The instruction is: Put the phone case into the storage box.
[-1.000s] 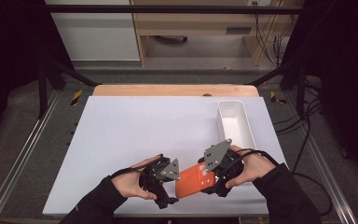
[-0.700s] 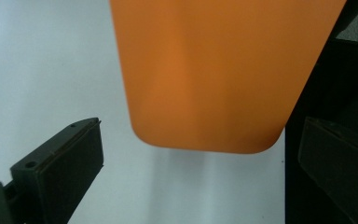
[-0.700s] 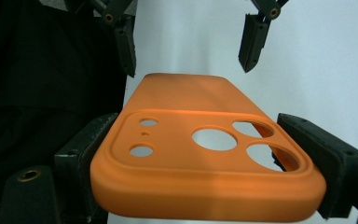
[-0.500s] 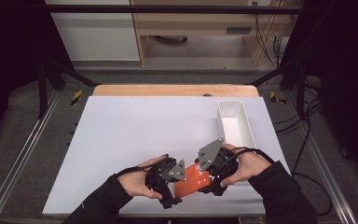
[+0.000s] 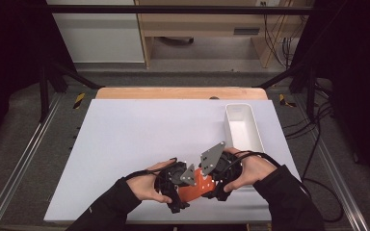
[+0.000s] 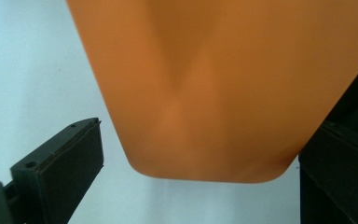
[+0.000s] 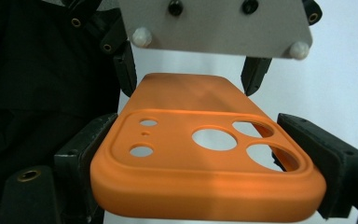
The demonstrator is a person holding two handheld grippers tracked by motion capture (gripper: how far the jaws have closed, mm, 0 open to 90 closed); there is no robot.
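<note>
An orange phone case [image 7: 205,158] sits at the near edge of the white table [image 5: 139,139], held between the person's two grippers. The right gripper [image 7: 209,168] has its jaws clamped on the long sides of the case at the camera-cutout end — the round and oval lens holes face up in the right gripper view. The left gripper [image 5: 177,185] meets the case from the opposite end; in the left gripper view its black jaws stand apart on either side of the rounded end of the case [image 6: 214,88], the left one clear of it, while contact on the other side cannot be told. A white rectangular bin [image 5: 243,127] stands on the right side of the table, just beyond the right hand [image 5: 250,168].
</note>
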